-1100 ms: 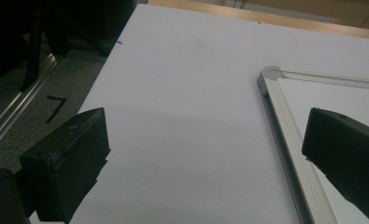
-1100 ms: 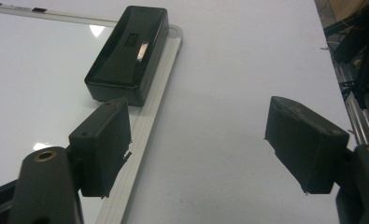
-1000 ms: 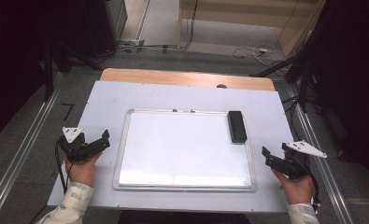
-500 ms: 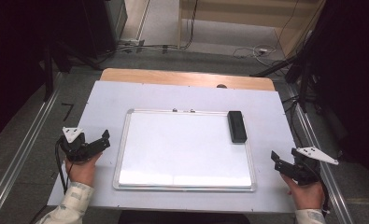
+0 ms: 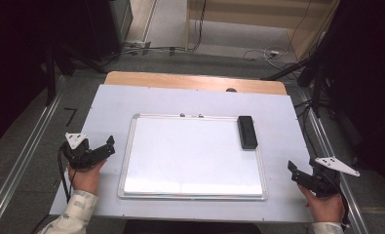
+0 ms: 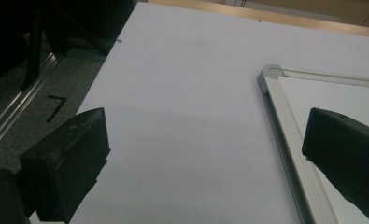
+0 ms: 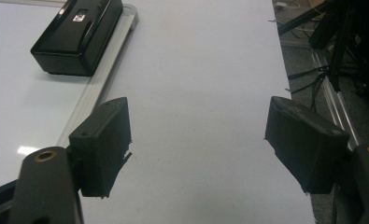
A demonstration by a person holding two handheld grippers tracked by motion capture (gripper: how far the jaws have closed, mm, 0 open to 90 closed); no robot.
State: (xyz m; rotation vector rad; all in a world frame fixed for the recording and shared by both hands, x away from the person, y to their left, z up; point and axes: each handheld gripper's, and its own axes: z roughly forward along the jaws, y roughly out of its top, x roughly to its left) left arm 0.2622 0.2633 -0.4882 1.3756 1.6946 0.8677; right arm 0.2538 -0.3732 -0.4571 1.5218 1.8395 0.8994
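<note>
Black rectangular plastic eraser (image 5: 247,131) lay at the far right corner of the aluminium-framed whiteboard (image 5: 190,156), long axis running away from the person. Right gripper (image 5: 297,176) was nearer, eraser ahead and left of its jaws; jaws wide apart, empty. Left gripper (image 5: 105,146) jaws also spread, empty, beside the board's left frame. Eraser's underside was hidden.

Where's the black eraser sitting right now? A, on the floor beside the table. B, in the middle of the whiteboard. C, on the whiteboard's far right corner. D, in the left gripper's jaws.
C: the eraser lies on the whiteboard at its far right corner, partly over the frame, with both grippers apart from it.
</note>
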